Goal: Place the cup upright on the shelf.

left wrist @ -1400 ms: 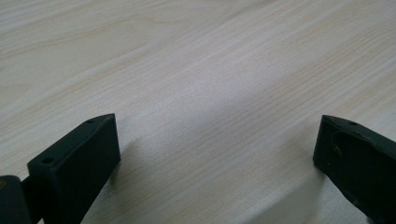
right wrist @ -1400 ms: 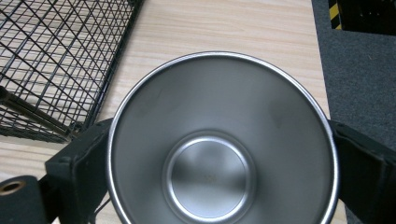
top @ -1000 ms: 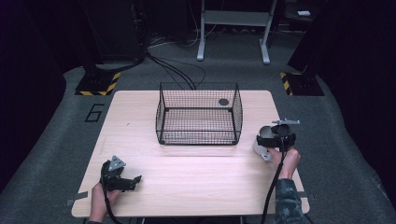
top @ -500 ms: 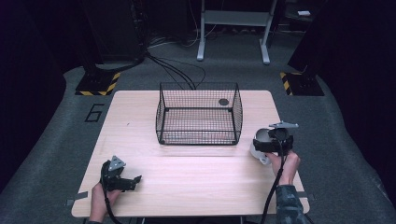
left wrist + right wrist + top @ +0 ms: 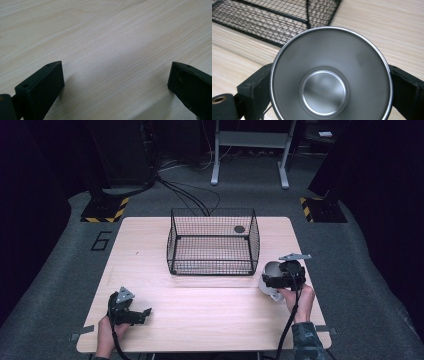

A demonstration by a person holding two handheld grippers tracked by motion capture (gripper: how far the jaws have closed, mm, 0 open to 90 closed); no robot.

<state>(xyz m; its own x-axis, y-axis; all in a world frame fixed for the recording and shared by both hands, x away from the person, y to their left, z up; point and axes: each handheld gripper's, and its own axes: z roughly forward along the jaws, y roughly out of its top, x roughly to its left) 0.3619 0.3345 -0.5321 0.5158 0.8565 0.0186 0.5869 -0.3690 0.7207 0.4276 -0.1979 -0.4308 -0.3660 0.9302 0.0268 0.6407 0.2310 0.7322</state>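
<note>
Right claw (image 5: 270,281) clenched around a steel cup (image 5: 331,75), its mouth facing the camera, just beside the black wire basket (image 5: 213,247) on the wooden table (image 5: 210,310), left claw (image 5: 142,314) released, low over bare table

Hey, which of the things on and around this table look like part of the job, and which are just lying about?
Likely part of the job:
- metal cup, clamped between the right gripper's jaws
- wire basket, close beside the cup
- left gripper, open over bare table

Just lying about:
- small dark disc behind the basket
- cables on the floor
- metal stand behind
</note>
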